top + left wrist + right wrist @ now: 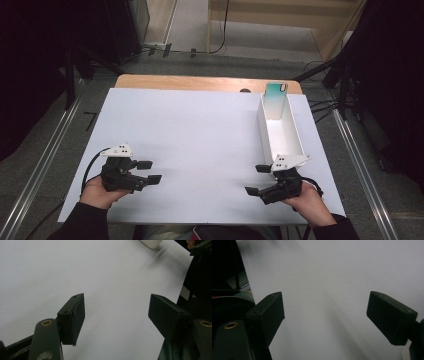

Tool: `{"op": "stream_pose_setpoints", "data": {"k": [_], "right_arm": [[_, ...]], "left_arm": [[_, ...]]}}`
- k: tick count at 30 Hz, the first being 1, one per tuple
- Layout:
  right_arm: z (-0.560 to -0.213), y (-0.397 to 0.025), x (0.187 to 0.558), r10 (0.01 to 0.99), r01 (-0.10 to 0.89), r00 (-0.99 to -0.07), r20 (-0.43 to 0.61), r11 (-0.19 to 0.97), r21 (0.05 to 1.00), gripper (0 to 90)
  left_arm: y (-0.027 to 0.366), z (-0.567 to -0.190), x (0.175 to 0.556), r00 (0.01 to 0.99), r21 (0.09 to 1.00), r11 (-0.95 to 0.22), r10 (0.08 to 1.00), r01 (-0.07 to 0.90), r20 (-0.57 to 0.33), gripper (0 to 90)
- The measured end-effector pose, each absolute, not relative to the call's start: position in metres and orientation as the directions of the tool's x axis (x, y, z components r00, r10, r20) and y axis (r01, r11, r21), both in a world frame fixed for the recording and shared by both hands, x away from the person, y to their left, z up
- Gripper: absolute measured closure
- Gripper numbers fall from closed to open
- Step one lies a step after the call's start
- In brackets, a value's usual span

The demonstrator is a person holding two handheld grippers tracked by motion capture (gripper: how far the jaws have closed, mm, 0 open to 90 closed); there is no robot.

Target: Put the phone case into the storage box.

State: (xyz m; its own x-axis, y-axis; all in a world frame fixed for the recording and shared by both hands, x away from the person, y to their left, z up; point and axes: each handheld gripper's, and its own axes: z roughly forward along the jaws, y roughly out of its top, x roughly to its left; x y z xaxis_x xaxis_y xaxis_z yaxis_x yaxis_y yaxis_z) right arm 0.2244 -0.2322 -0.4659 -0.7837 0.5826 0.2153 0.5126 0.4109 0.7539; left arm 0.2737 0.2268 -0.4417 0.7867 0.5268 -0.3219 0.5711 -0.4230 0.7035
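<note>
A long white tray (296,139) lies at the right of the white table sheet (200,135), and a phone with a teal-to-white back (275,99) leans upright at its far end. My left gripper (150,171) rests low at the front left, held in a hand, jaws wide apart and empty; in the left gripper view the gripper (116,315) looks over bare sheet. My right gripper (256,180) sits at the front right, just before the tray's near end, also open and empty. The right gripper view has the gripper (325,315) over bare sheet too.
A wooden table edge (200,82) shows beyond the sheet. Metal rails (45,165) run along both sides on the floor, with cables (322,107) at the right rear. A corner of the tray (151,243) shows at the top of the left gripper view.
</note>
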Motion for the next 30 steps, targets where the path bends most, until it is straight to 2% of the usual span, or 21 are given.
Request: {"op": "stream_pose_setpoints", "data": {"k": [30], "right_arm": [[-0.4682, -0.2349, 0.2216, 0.585, 0.513, -0.784, 0.209, 0.421, 0.748, 13.4]], "left_arm": [[0.2267, -0.4418, 0.2735, 0.789, 0.704, -0.425, 0.525, 0.569, -0.321, 29.3]]}}
